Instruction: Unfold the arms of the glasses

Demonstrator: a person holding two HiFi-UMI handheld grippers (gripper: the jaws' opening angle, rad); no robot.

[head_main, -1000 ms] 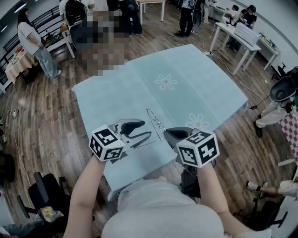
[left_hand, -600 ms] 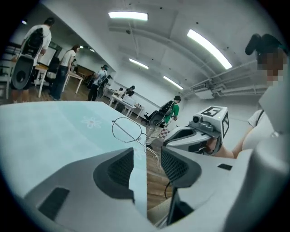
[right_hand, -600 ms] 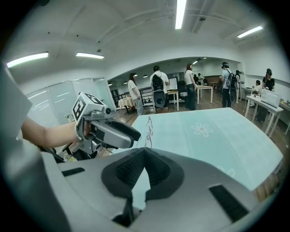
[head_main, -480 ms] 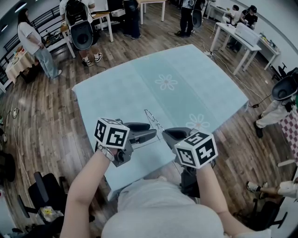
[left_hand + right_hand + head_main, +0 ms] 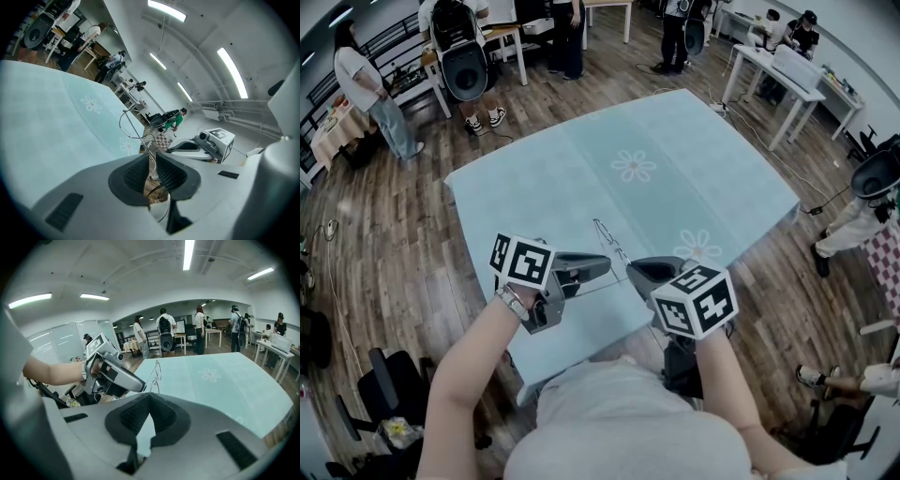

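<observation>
Left fingers (image 5: pixel 132 174) closing round glasses (image 5: pixel 136 133) arm above bench (image 5: pixel 675 187), not yet pinching. Right fingers (image 5: pixel 164 418) clamping frame. Needing slow, gentle outward swing.

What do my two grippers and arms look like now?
The left gripper and right gripper: grey plastic shells, black ribbed pads, each topped by a white cube with black square markers. Left jaws are closing with an arm of the wire-framed glasses between them. Forearms bare; silvery band on left wrist.

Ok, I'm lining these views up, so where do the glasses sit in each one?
Head view: glasses at centre.
Left gripper view: glasses just below centre, slightly left.
Right gripper view: glasses centre, just below the middle.
Shared landmark: the central flower print.
</observation>
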